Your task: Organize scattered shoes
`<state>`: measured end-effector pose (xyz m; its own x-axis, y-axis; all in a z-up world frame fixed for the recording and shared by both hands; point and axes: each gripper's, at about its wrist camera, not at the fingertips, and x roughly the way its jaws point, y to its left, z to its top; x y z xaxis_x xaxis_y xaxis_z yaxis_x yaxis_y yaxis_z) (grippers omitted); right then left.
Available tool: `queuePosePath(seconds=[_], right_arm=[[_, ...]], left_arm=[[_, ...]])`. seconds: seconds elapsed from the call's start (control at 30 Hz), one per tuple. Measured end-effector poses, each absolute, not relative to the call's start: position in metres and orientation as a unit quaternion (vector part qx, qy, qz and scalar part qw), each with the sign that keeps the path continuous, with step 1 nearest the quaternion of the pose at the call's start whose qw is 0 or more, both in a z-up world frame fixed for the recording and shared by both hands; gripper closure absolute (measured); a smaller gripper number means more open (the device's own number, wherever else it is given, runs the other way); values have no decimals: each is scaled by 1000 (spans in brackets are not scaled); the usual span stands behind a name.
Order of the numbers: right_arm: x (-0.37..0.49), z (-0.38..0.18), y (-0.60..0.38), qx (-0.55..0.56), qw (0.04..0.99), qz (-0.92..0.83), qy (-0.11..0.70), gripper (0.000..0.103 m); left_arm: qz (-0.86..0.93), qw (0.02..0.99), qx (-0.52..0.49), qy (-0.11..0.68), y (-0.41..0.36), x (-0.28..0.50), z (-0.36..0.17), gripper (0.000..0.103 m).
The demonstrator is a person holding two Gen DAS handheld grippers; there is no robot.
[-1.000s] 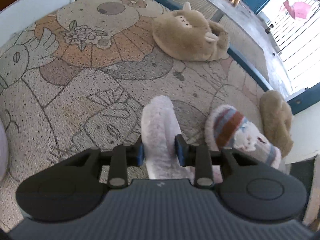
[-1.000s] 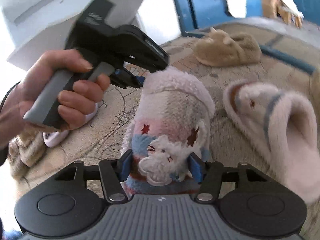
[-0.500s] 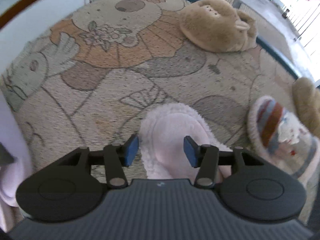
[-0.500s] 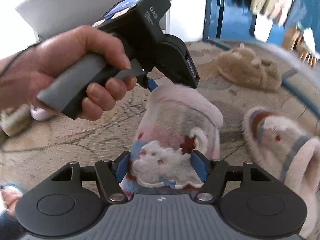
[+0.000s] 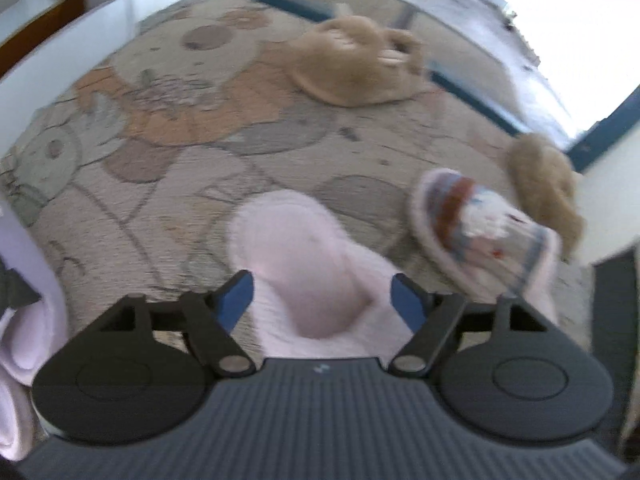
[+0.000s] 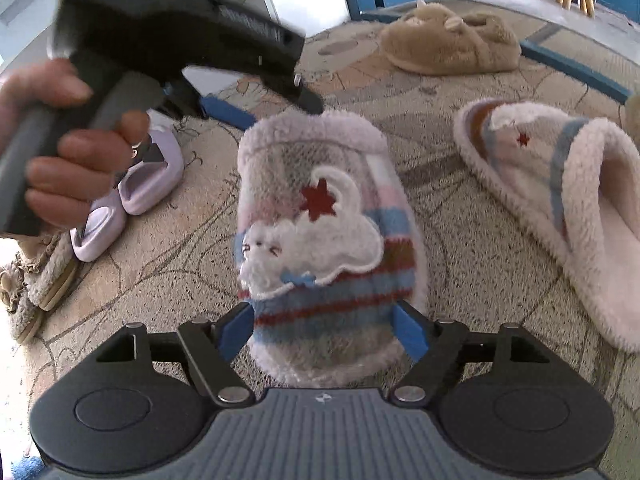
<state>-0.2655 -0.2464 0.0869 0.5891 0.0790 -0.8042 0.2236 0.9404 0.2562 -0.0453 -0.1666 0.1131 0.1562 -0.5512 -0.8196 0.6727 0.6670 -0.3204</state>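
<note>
A fluffy striped slipper with a white sheep patch (image 6: 320, 232) lies on the patterned rug (image 6: 160, 280). Its toe sits between my right gripper's (image 6: 322, 332) blue pads, whose jaws are opening and no longer squeeze it. In the left wrist view its pink heel end (image 5: 316, 272) lies between my left gripper's (image 5: 322, 302) pads, also opening and standing clear of the fleece. A hand holds the left gripper (image 6: 272, 114) over the heel in the right wrist view. The matching slipper (image 6: 560, 200) (image 5: 480, 228) rests on its side just to the right.
A tan animal slipper (image 5: 356, 68) (image 6: 452, 44) lies farther back, and another tan one (image 5: 544, 184) sits by the rug's blue border (image 5: 472, 92). Lilac slippers (image 6: 132, 196) and beige fluffy ones (image 6: 36, 280) line up at the left. White furniture (image 5: 60, 48) stands behind.
Both grippers' jaws have spread and let go of the striped slipper, which now lies flat on the rug. The left gripper has drawn back and up a little.
</note>
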Motion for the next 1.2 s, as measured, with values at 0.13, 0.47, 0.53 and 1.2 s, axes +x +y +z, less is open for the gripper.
queuePosePath(seconds=[0.13,0.47,0.53,1.2], right_arm=[[-269,82,-250,193,860,-40,471,21],[-280,59,-262,287,825,-27,486,25],[-279,57,-262,297,826,-25,478,27],[-221,70,-287,223,875,-51,427,39]], left_arm=[[-438,737,94,506,-180,-58,107,14],[-473,711,202,479,-210,-86,83,22],[-477,711,210,472,-212,-89,85,29],[-439,756,170,454,-229,-27,100,53]])
